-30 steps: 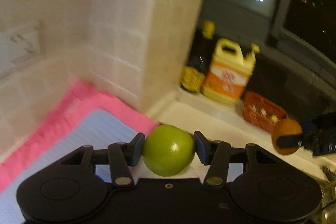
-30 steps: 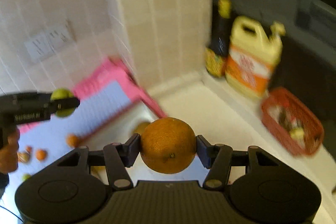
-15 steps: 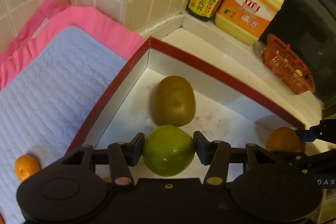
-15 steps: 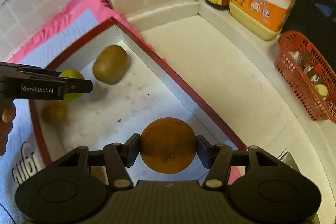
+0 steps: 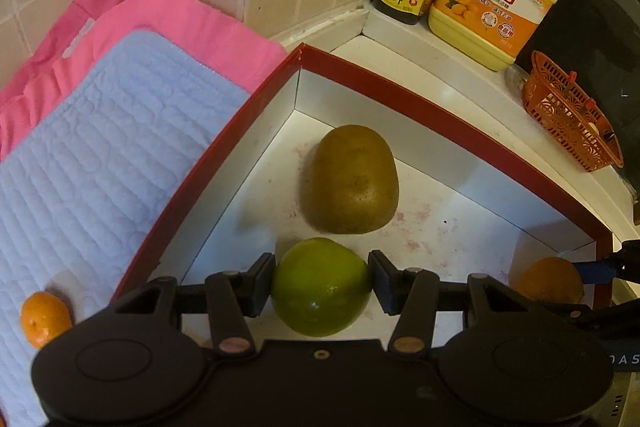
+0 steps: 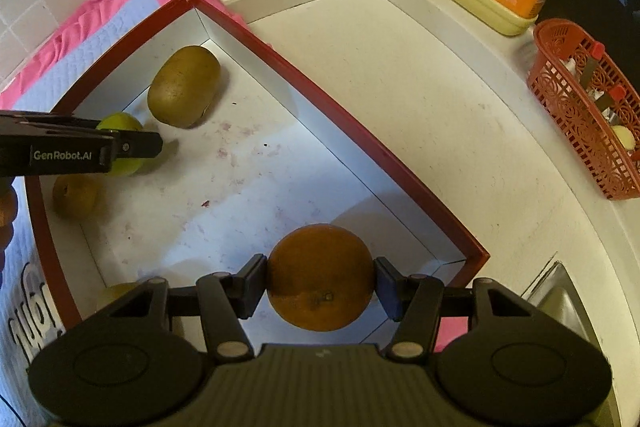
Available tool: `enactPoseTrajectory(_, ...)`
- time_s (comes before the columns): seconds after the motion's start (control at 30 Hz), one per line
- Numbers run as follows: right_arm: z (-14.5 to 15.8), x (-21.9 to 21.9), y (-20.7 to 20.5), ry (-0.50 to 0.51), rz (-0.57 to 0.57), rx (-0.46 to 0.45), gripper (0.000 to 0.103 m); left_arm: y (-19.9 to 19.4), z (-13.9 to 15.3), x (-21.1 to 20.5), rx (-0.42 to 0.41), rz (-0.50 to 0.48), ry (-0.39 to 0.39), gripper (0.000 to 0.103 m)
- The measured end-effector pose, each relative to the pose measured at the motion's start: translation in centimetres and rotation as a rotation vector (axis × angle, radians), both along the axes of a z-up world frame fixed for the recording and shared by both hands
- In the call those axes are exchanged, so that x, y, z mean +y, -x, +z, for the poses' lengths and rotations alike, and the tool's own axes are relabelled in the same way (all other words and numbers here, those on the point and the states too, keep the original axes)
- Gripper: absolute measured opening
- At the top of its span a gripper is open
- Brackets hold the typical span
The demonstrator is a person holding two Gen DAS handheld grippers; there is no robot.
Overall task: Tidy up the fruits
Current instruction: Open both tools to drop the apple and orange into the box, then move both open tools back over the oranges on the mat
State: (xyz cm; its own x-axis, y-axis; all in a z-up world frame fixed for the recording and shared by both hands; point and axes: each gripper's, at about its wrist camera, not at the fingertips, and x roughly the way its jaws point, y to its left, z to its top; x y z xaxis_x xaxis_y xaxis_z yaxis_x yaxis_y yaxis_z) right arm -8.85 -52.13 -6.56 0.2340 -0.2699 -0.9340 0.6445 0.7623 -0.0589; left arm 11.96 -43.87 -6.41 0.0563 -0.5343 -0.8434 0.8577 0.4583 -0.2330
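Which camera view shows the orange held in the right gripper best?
The right wrist view: the orange sits whole and centred, clamped in the right gripper, over the red-edged box. The left wrist view shows it only at the right edge, partly hidden.

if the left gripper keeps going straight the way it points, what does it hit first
Probably the white floor of the red-rimmed box. The left gripper is shut on a green fruit and angled steeply down into the box. The large kiwi lies just beyond; depth is unclear, so the fruit might brush it.
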Motion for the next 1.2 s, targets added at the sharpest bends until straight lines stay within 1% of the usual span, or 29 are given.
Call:
enactPoseTrajectory(0.07, 0.0, -0.3, -0.1, -0.019, -0.003, -0.006, 0.060, -0.2, -0.2, 0.0, 0.027, 0.009, -0.004, 0.062)
enactPoseTrajectory(0.1, 0.2, -0.3, 0.0, -0.027, -0.006, -0.014, 0.060, -0.3, -0.2, 0.2, 0.035, 0.010, 0.007, 0.072)
enactPoseTrajectory(0.13, 0.5, -0.3, 0.0, -0.026, -0.007, -0.026, 0.061, -0.4, 0.1, 0.4, 0.032, 0.008, 0.025, 0.075)
enactPoseTrajectory(0.2, 1.4, 0.1, 0.2, 0.005, -0.001, -0.038, 0.061, -0.4, 0.8, 0.9, 0.023, 0.008, 0.045, 0.075)
enactPoseTrajectory(0.27, 2.5, 0.5, 0.3, 0.048, -0.003, -0.045, 0.068, -0.5, 1.7, 1.5, 0.039, 0.001, 0.076, 0.076)
enactPoseTrajectory(0.37, 4.2, 0.9, 0.8, 0.071, -0.010, -0.080, 0.069, -0.5, 3.6, 2.8, 0.035, -0.001, 0.119, 0.076)
enactPoseTrajectory(0.47, 6.3, 1.8, 1.4, 0.083, -0.007, -0.131, 0.070, -0.4, 5.9, 4.8, 0.000, -0.002, 0.170, 0.076)
enactPoseTrajectory(0.53, 7.9, 2.6, 1.6, 0.105, 0.004, -0.162, 0.071, -0.6, 7.9, 6.9, -0.048, 0.014, 0.209, 0.077)
enactPoseTrajectory(0.6, 9.6, 3.3, 1.5, 0.112, 0.007, -0.207, 0.076, -1.1, 10.2, 9.5, -0.113, 0.042, 0.249, 0.079)
enactPoseTrajectory(0.63, 10.4, 3.4, 1.5, 0.079, 0.010, -0.248, 0.078, -1.2, 11.2, 10.6, -0.141, 0.060, 0.267, 0.079)
enactPoseTrajectory(0.7, 12.0, 3.4, 1.6, -0.002, 0.003, -0.350, 0.078, -1.9, 13.4, 13.6, -0.196, 0.102, 0.303, 0.079)
enactPoseTrajectory(0.77, 13.7, 4.0, 0.9, -0.018, 0.032, -0.420, 0.078, -2.8, 15.6, 17.0, -0.253, 0.155, 0.334, 0.080)
enactPoseTrajectory(0.9, 17.2, 7.0, -2.4, 0.069, 0.156, -0.485, 0.081, -4.6, 20.3, 24.5, -0.383, 0.298, 0.389, 0.081)
enactPoseTrajectory(1.0, 19.1, 9.4, -5.1, 0.085, 0.246, -0.535, 0.081, -5.6, 23.2, 28.9, -0.490, 0.390, 0.400, 0.082)
enactPoseTrajectory(1.1, 20.3, 11.9, -8.2, 0.080, 0.335, -0.571, 0.082, -6.5, 25.0, 32.9, -0.548, 0.453, 0.403, 0.082)
enactPoseTrajectory(1.2, 20.2, 14.2, -11.5, 0.066, 0.408, -0.582, 0.083, -7.5, 24.7, 36.2, -0.573, 0.516, 0.387, 0.083)
